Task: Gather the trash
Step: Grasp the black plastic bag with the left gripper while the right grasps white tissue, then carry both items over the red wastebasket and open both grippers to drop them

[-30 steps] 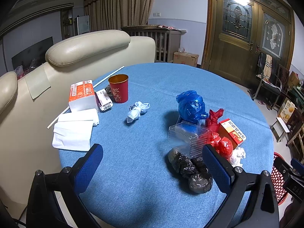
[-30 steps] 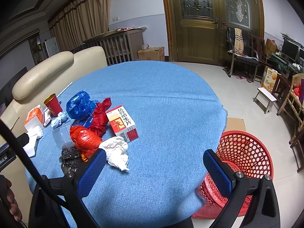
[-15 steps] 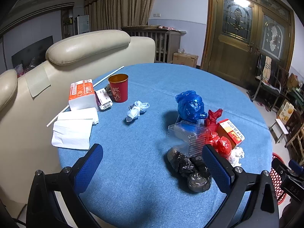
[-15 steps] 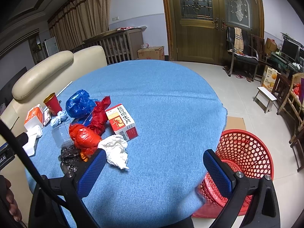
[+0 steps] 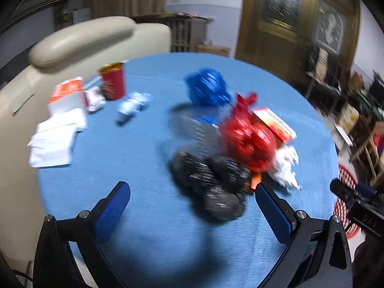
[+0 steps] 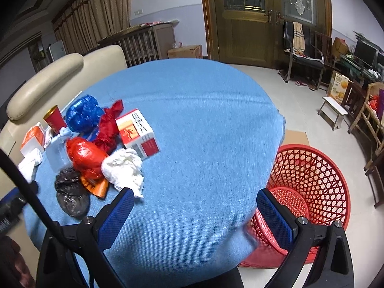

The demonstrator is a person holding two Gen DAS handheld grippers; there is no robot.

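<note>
A pile of trash lies on the round blue table [image 6: 204,124]: black bags [image 5: 211,180], a red bag [image 5: 247,139], a blue bag [image 5: 208,88], a clear plastic box [image 5: 196,129], a red-and-white carton [image 6: 136,132] and a crumpled white tissue [image 6: 124,168]. My left gripper [image 5: 192,206] is open and empty, just short of the black bags. My right gripper [image 6: 194,213] is open and empty over the table's near edge, right of the tissue. A red mesh basket [image 6: 312,182] stands on the floor by the table. The left wrist view is blurred.
A red paper cup [image 5: 112,81], an orange-and-white tissue pack [image 5: 67,96], white napkins [image 5: 55,141] and a small white wad [image 5: 134,103] lie at the table's left. A cream sofa [image 5: 79,40] stands behind. Chairs and a stool [image 6: 333,110] stand at the right.
My left gripper has swung right and closer to the trash pile, blurring its view. My right gripper has moved closer to the pile too. Both stay open.
</note>
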